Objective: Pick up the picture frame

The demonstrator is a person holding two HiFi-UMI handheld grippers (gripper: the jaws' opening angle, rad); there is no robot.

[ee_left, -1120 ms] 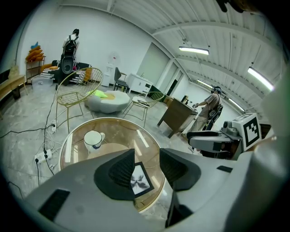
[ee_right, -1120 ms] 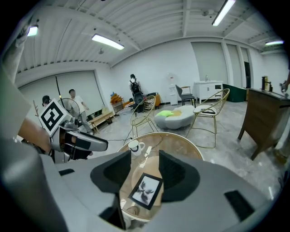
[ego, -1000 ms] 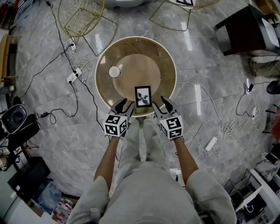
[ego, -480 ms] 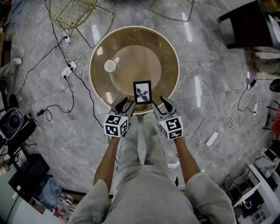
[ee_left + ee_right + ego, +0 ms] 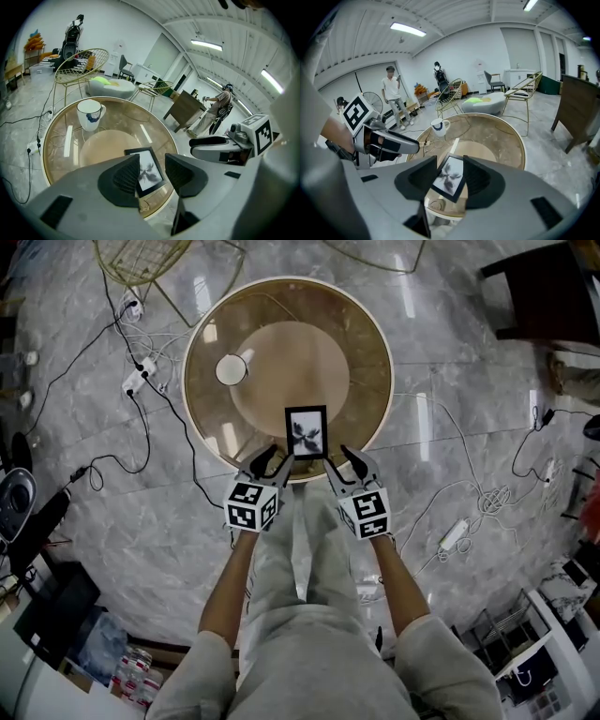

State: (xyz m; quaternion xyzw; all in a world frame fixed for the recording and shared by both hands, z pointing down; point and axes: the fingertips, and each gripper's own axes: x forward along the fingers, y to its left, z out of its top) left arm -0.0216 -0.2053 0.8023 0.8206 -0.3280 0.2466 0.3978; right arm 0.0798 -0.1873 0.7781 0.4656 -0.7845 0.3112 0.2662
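The picture frame is black with a black-and-white print, lying flat on the round glass table close to its near edge. My left gripper is open just below the frame's left corner, not touching it. On the other side, my right gripper is open below the right corner. In the left gripper view the frame shows between the jaws of the left gripper, further out on the table. The right gripper view shows the frame beyond the right gripper in the same way.
A white cup stands on the table's far left. Gold wire chairs stand beyond the table, with a dark wooden table at the upper right. Cables and power strips lie on the floor on both sides. A person stands far off.
The head view has shifted, so the table sits a little higher in the picture. Both grippers stay open on either side of the frame's near end. The frame has not moved on the table.
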